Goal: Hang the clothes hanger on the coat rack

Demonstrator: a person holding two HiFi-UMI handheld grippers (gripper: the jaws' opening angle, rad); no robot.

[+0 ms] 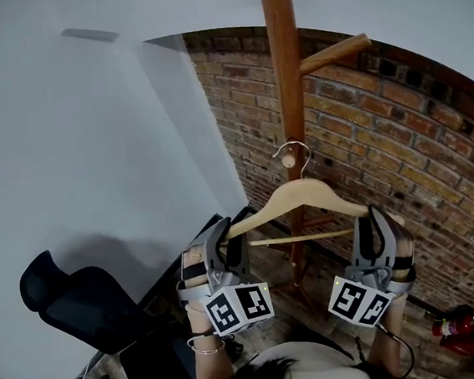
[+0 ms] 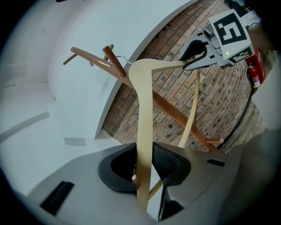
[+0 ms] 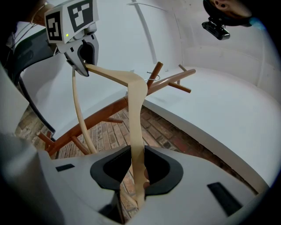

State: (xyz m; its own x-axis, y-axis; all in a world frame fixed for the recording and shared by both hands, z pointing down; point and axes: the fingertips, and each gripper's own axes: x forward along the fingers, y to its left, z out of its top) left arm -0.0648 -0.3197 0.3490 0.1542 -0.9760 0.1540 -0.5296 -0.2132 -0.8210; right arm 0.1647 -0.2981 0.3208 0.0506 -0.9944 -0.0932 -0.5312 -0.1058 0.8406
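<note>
The pale wooden clothes hanger point(image 1: 301, 194) is at the brown wooden coat rack point(image 1: 283, 53), with the left gripper point(image 1: 228, 227) and the right gripper point(image 1: 375, 216) each pinching one end. Its wire hook point(image 1: 293, 146) curls over a near peg point(image 1: 288, 160); I cannot tell whether it rests there. Seating and release are not yet done.

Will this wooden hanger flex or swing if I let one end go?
Probably stiff: the hanger holds its shape, clamped at both ends by the left gripper and right gripper. Likely light, being thin wood. Released at one end, it would probably swing.
</note>
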